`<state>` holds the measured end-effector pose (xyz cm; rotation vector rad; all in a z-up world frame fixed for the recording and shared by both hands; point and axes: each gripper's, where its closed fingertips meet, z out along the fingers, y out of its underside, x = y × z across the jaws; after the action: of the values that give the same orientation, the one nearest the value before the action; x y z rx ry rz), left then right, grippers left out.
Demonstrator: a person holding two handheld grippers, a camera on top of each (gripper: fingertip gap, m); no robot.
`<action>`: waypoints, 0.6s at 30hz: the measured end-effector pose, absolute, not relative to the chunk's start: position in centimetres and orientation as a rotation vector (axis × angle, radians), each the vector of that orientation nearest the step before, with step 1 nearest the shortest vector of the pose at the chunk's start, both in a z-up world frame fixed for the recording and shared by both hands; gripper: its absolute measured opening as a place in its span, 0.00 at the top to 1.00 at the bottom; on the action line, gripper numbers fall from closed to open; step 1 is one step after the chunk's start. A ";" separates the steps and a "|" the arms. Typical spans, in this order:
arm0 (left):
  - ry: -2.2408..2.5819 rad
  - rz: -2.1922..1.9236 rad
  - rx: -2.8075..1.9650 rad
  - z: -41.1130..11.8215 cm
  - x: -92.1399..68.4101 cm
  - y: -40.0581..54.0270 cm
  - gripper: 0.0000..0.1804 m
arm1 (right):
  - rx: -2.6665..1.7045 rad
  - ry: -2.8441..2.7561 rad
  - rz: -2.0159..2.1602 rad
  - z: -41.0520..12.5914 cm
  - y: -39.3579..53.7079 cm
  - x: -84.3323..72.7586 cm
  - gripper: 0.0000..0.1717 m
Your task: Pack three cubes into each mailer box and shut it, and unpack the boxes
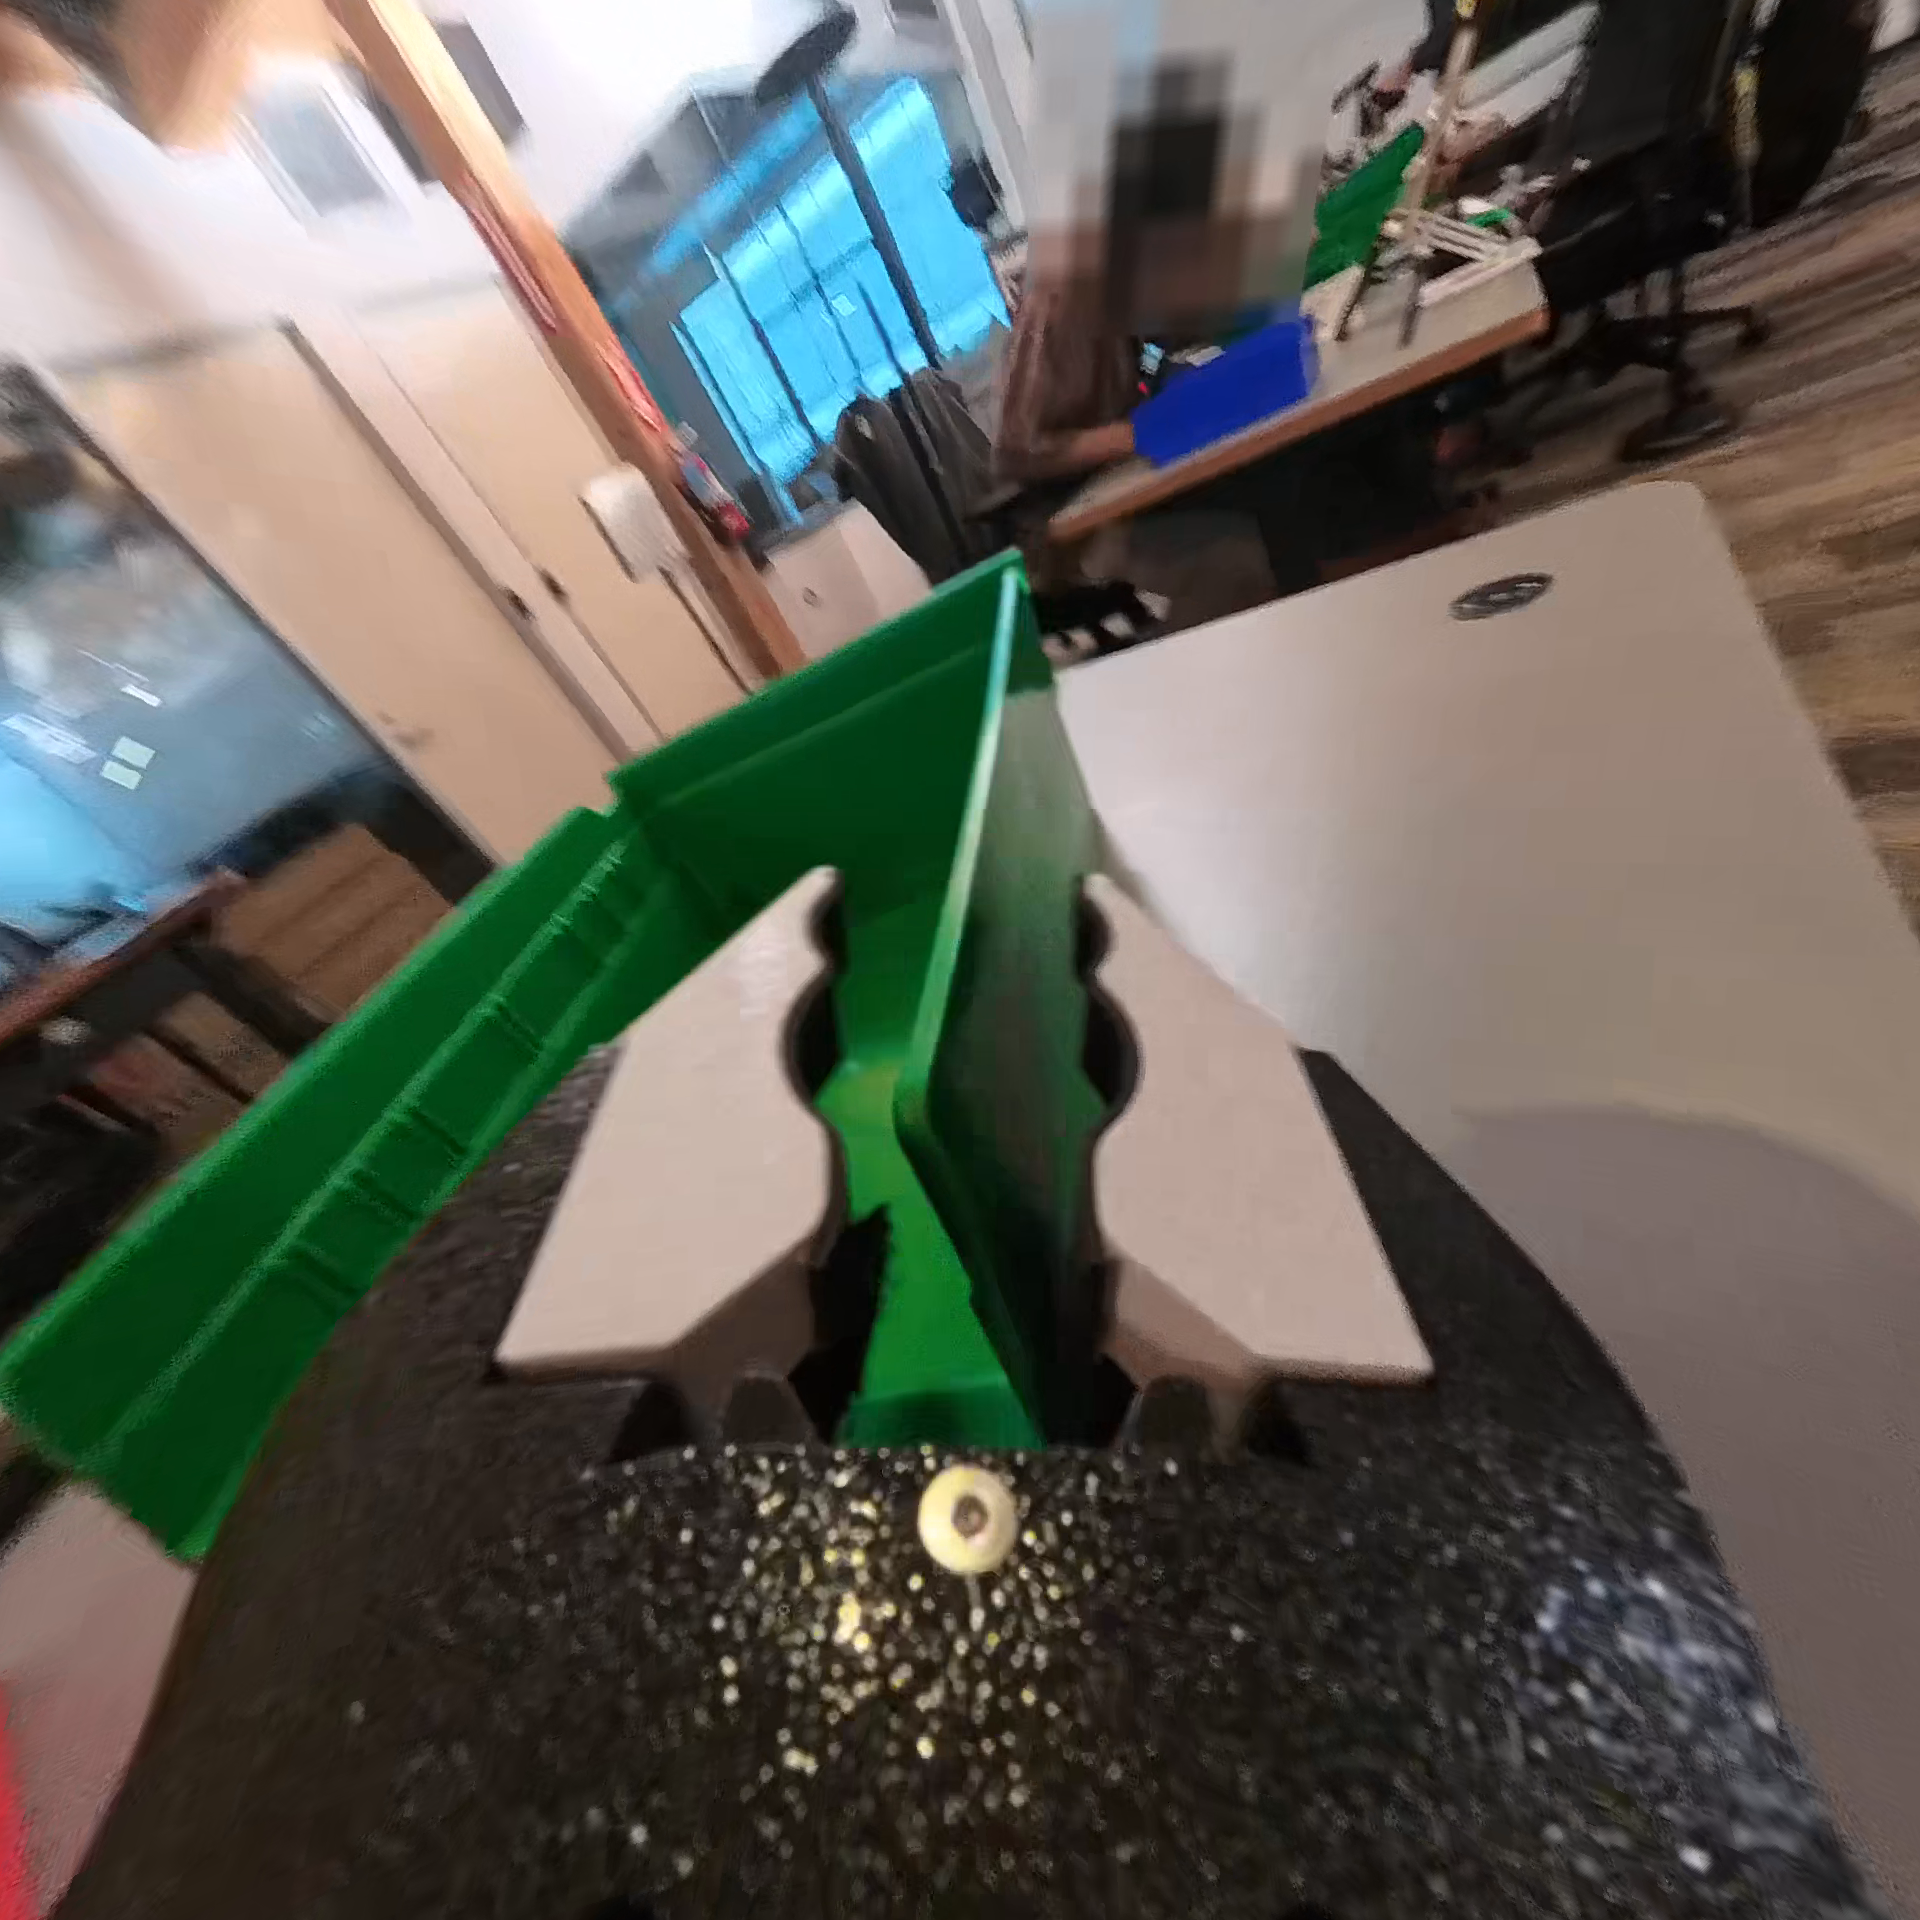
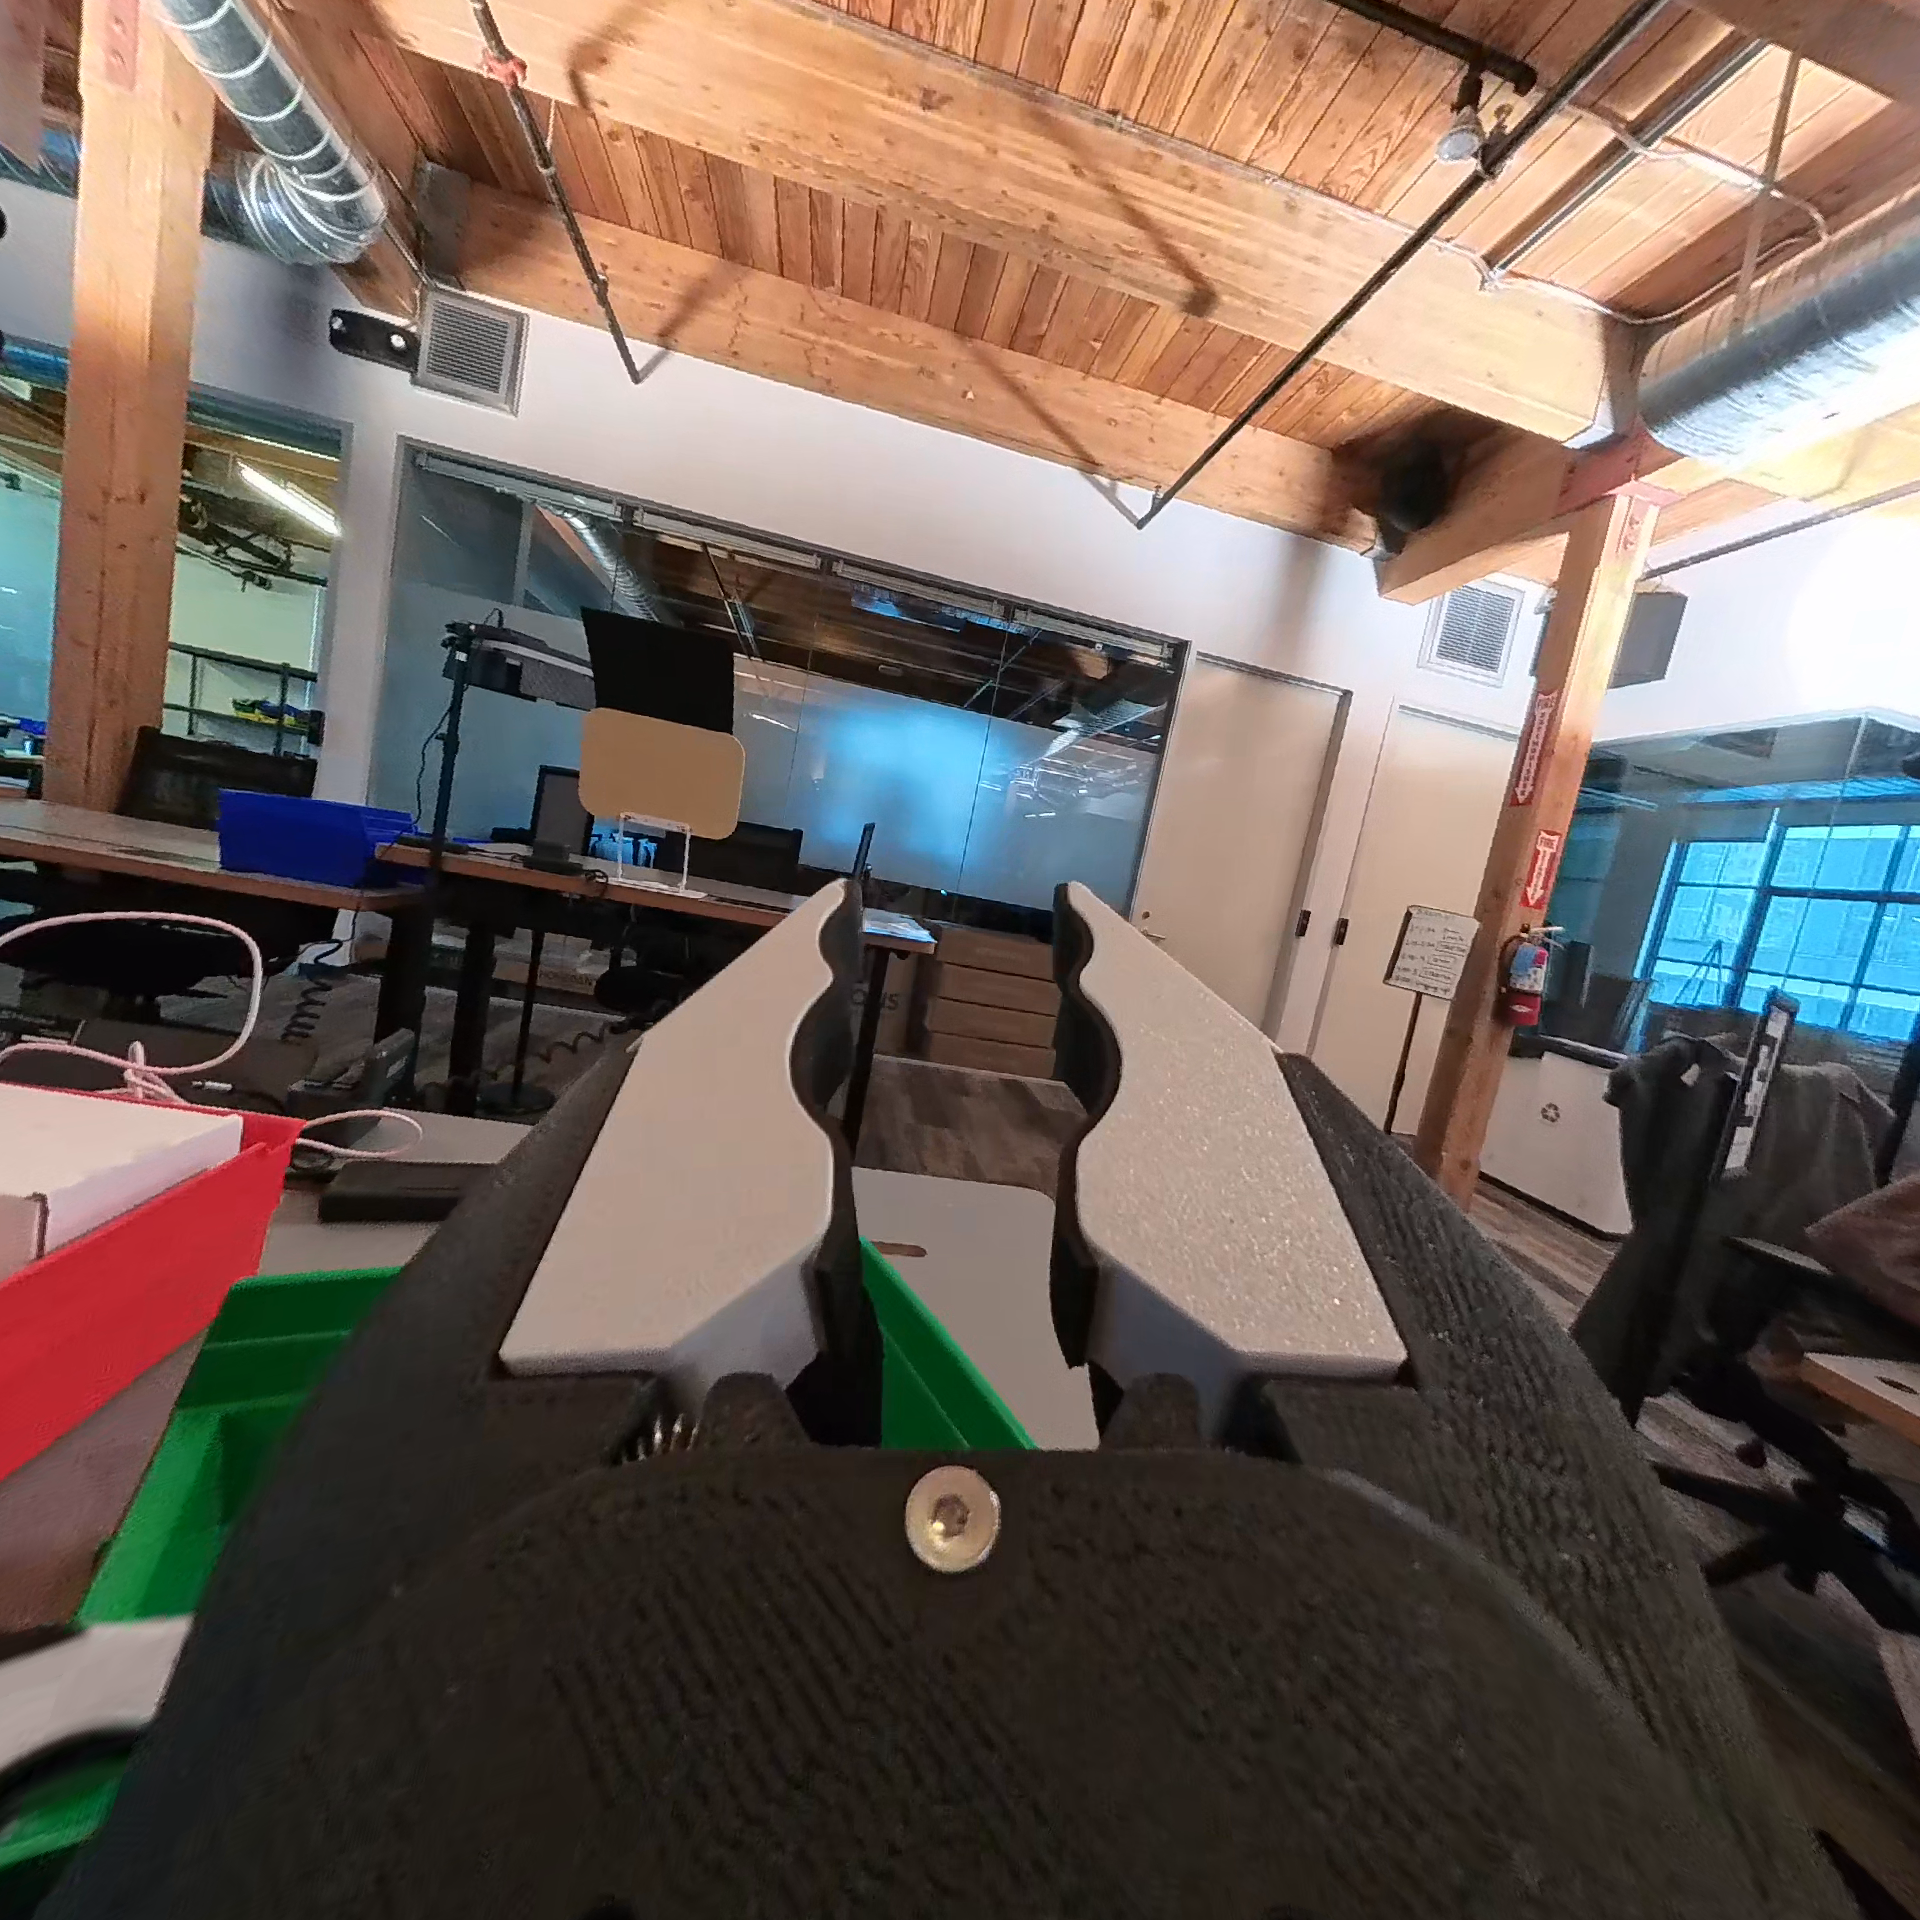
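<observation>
Straddling green bin (image 1: 727, 831) wall, left tongs (image 1: 961, 904)

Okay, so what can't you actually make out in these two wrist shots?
- Left wrist view: the green bin is motion-blurred, its inside turned out of sight.
- Right wrist view: the green bin is mostly behind the right gripper; the red bin is cut by the left edge.
- Cubes: none visible.

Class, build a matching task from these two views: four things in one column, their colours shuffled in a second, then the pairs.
Things
1. bin reaching between the fingers of the left gripper
2. mailer box
3. bin beside the mailer box
4. bin on the far desk

Colours
a. blue
b. green
c. white
d. red

Pairs: 1-b, 2-c, 3-d, 4-a
</observation>
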<state>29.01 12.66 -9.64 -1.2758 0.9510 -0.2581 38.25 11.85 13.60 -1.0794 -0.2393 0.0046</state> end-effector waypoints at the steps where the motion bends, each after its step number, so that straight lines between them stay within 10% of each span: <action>1: 0.938 -0.214 -1.228 -8.9 28.9 12.5 0.68 | -1.080 -0.242 0.006 13.6 11.9 38.2 0.80; 5: 0.882 -0.306 -1.059 -5.7 28.6 9.1 0.49 | -1.070 -0.251 0.018 13.7 11.8 37.9 0.79; 15: 0.692 -0.111 -0.884 -2.1 16.2 4.0 0.58 | -1.138 -0.336 0.197 12.6 12.2 35.0 0.74; 18: 0.719 0.227 -0.943 -3.6 10.4 4.2 0.59 | -1.273 -0.304 0.230 10.9 13.1 33.8 0.57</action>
<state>10.39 4.21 -3.57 -0.9435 0.7186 0.2271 33.76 13.09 10.92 -1.2732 -0.3035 0.2301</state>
